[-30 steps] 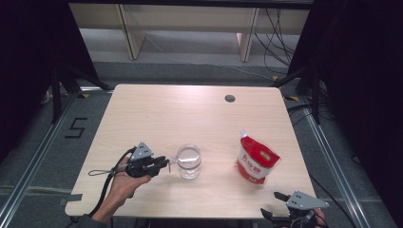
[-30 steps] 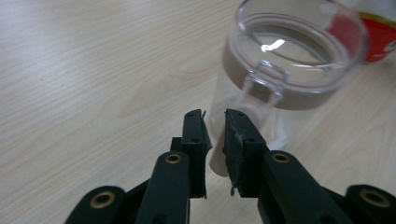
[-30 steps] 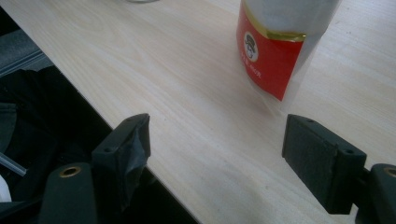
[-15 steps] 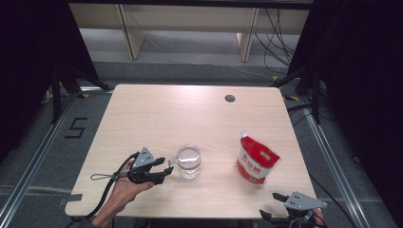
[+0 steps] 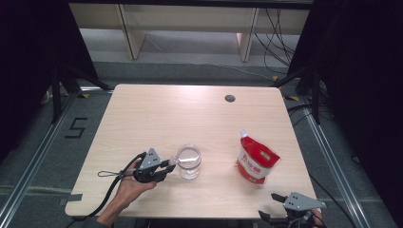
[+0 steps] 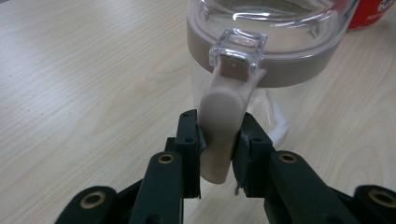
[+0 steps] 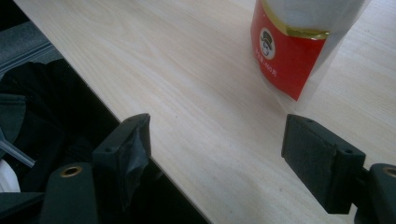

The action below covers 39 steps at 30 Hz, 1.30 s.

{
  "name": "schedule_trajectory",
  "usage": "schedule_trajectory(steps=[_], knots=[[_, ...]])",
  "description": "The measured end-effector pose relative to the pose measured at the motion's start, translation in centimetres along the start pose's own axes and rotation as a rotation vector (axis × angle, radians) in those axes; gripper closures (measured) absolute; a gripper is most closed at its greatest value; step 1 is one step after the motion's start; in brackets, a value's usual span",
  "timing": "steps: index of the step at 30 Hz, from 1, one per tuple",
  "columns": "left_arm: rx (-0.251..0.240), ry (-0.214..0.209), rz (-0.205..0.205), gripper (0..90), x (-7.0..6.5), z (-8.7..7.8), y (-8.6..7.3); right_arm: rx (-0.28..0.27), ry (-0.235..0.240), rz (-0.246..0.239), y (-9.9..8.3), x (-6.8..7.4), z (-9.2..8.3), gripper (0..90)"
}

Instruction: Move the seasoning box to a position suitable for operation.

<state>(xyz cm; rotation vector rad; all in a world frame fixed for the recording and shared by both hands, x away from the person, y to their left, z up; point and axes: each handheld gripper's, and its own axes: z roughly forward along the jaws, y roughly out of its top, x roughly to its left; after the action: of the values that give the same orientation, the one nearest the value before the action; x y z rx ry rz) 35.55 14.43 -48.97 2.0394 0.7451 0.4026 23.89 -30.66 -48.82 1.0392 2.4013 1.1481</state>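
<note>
Presently the beige latch tab [image 6: 223, 126] of the clear jar [image 5: 189, 161] is pinched by the left gripper [image 5: 164, 167], whose jaws have just been closing on it; unlatching the lid appears underway. Right of the jar stands the red pouch [image 5: 256, 160], with the right gripper [image 7: 215, 154] spread wide just beyond it. Next, a steady outward pull on the tab is probably required.

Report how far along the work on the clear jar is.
Done: the left gripper has just closed its jaws on the beige latch tab of the clear lidded plastic jar. In hand: that grip, with the latch still down and the lid on. Left: the red and white spouted pouch stands untouched, and the right gripper waits open at the table's near edge.
</note>
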Motion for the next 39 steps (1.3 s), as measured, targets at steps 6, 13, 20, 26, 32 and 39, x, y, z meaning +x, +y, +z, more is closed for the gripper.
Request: schedule_trajectory(steps=[6,13,20,26,32,39], knots=[[-0.023,-0.02,0.011,73.4,-0.2,0.0,-0.2,-0.01,0.001,-0.028,0.0,-0.2,0.0,24.9],[-0.017,-0.069,0.049,73.4,-0.8,-0.3,-0.4,-0.006,0.005,-0.013,0.0,0.0,-0.1,24.9],[-0.036,-0.122,0.067,73.4,-1.7,-0.1,-0.5,-0.012,0.005,-0.037,0.1,-0.1,0.0,24.9],[-0.038,-0.149,0.083,73.4,-2.4,0.0,-0.4,-0.027,0.023,-0.029,0.3,0.1,0.0,24.9],[-0.047,-0.161,0.082,73.4,-2.6,0.2,-0.4,-0.032,0.042,-0.038,0.3,0.1,0.2,24.9],[-0.054,-0.171,0.086,73.4,-2.8,0.4,-0.4,-0.018,0.034,-0.033,0.4,0.3,0.2,24.9]])
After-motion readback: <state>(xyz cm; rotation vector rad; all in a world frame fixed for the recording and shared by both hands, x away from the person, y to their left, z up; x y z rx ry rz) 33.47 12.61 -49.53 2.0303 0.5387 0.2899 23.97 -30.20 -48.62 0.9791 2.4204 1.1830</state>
